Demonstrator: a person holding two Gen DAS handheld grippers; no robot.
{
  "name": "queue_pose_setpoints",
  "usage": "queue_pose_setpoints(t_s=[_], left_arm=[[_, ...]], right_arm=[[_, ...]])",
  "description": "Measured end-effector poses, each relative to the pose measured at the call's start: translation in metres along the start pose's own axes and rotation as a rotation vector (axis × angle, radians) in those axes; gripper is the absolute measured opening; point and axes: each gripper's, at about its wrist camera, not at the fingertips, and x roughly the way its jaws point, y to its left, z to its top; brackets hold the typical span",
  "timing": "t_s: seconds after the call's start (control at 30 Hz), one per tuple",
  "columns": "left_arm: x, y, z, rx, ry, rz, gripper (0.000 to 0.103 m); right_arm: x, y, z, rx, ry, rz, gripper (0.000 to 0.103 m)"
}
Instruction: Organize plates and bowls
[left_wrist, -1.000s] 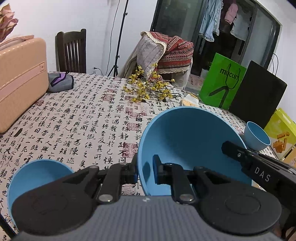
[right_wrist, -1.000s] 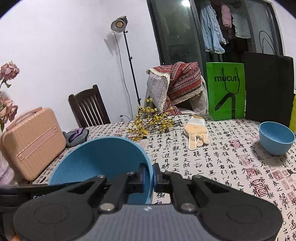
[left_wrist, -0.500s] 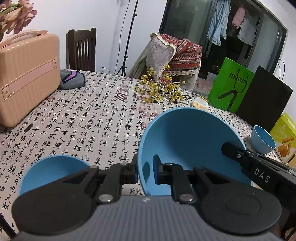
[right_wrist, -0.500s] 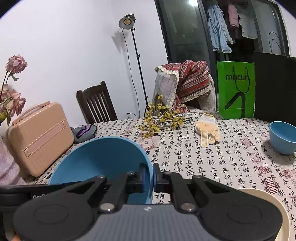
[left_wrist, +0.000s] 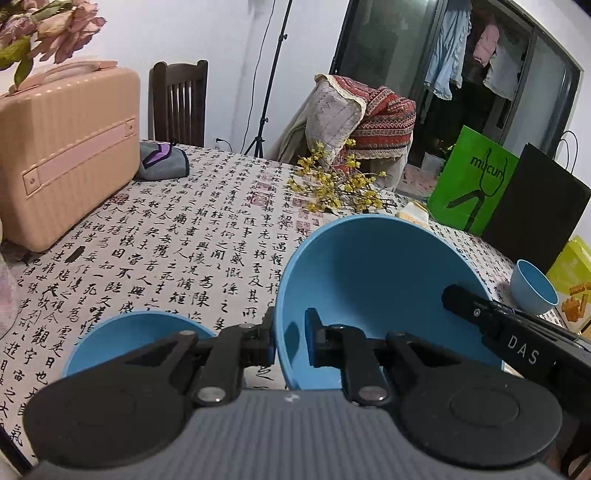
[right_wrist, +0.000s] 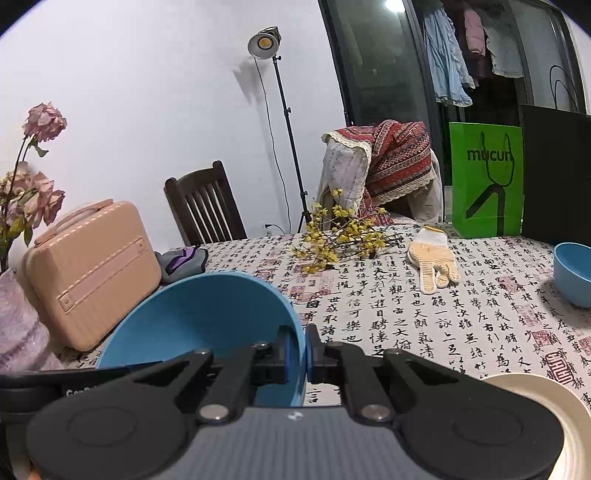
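- Suitcase (left_wrist: 66, 147) in pink sits far on the left of the table (left_wrist: 207, 236), next to some pink flowers (left_wrist: 55, 29).
- Near me on the left, a small blue bowl (left_wrist: 129, 339) rests on the table, partly hidden under my left gripper (left_wrist: 290, 339).
- My left gripper pinches the left rim of the big blue bowl (left_wrist: 373, 288). One pad is outside the wall and one is inside.
- My right gripper (right_wrist: 306, 350) is squeezed tight on the right rim of the same bowl, so I hold it with both hands, tipped up above the table.
- I think I am carrying this bowl to a stack. Next I need to pick a spot and lower it flat before I let go.
- On the right a cream plate (right_wrist: 535, 391) lies close to me.
- Farther right, one more blue bowl (right_wrist: 572, 273) waits near the green bag (right_wrist: 487, 177).
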Motion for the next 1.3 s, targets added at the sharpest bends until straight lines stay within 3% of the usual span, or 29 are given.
queue_pose_setpoints(t_s=[1.3], left_arm=[[-0.013, 0.063, 0.0, -0.094, -0.029, 0.056, 0.015]], right_arm=[[0.024, 0.056, -0.01, -0.006, 0.033, 0.078, 0.008]])
